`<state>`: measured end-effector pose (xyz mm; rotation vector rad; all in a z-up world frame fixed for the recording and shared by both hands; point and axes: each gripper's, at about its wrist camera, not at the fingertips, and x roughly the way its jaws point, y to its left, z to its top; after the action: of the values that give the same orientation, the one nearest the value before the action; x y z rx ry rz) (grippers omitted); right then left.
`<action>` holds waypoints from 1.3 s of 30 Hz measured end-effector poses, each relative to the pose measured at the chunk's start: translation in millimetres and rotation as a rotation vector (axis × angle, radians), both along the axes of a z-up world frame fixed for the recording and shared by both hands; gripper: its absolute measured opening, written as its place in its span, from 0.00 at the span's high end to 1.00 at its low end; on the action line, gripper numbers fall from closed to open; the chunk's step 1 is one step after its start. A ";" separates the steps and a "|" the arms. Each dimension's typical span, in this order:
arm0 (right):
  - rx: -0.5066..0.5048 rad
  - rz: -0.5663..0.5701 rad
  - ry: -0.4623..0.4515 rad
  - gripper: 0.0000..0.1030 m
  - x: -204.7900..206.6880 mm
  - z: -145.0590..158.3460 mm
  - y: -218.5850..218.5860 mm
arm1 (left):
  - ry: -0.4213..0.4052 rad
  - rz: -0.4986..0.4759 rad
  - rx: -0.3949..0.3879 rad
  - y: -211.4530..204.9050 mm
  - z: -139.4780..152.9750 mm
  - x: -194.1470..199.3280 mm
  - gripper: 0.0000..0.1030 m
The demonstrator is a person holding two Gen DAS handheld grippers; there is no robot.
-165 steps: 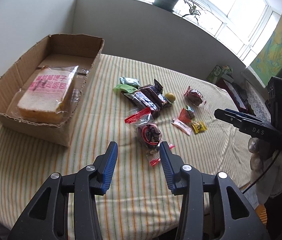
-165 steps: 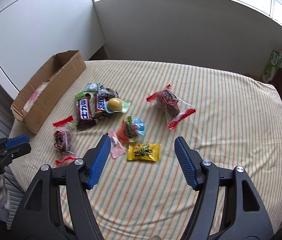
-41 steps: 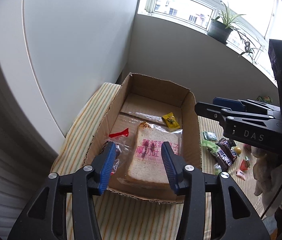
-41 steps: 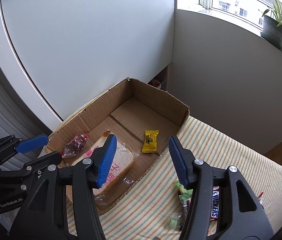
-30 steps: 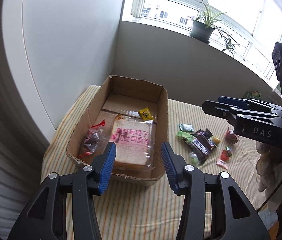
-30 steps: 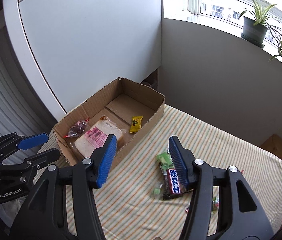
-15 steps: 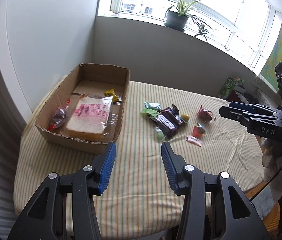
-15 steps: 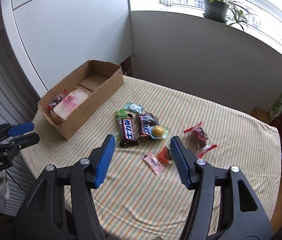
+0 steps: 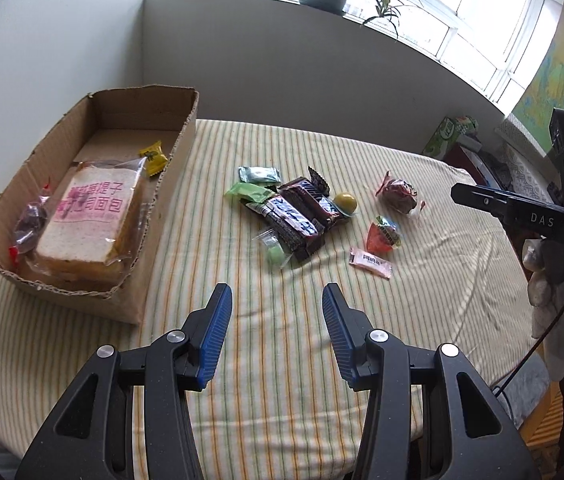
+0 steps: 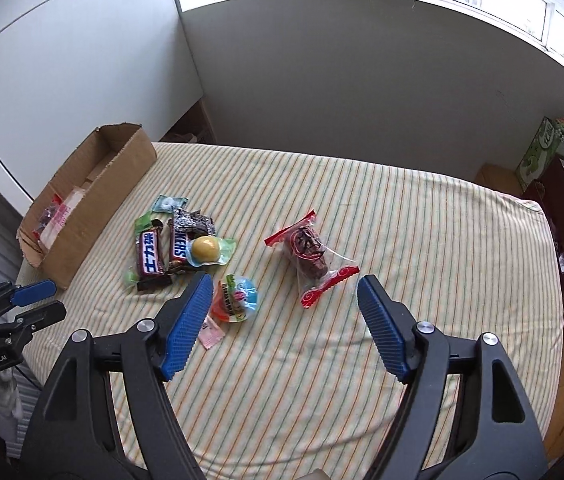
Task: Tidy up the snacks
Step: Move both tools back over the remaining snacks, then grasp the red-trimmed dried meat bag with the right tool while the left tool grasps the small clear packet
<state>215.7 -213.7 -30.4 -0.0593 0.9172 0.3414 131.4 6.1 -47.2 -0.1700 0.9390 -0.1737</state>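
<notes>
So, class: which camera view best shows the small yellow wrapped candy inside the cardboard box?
The left wrist view: the yellow candy lies plainly visible beside the bagged bread. In the right wrist view, the box wall hides it.

1. Left gripper: black plastic frame, blue ribbed pads, silver screws at pivots.
2. Right gripper: same build; white "DAS" lettering on side, green indicator light on housing.
3. White glove, black cable trailing.

Pink sachet partly behind tongs
</notes>
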 end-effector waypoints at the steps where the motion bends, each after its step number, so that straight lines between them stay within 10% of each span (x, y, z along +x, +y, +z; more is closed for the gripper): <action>1: -0.002 0.002 0.008 0.25 5.0 -4.2 -1.0 | 0.007 -0.004 0.005 -2.2 -3.6 4.1 0.56; 23: -0.097 0.111 0.088 0.25 70.0 -61.5 27.4 | 0.118 -0.011 0.041 -15.9 -57.1 70.0 0.56; 33: -0.168 0.163 0.079 0.25 64.8 -67.5 40.7 | 0.103 -0.033 0.091 -19.0 -61.0 68.0 0.71; 39: -0.195 0.157 0.094 0.55 64.0 -72.3 40.0 | 0.096 -0.038 0.093 -19.9 -63.1 66.6 0.74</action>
<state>279.7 -173.7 -102.7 -0.2977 1.0402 0.4015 198.0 -13.8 -110.2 -0.0749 1.0442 -0.1577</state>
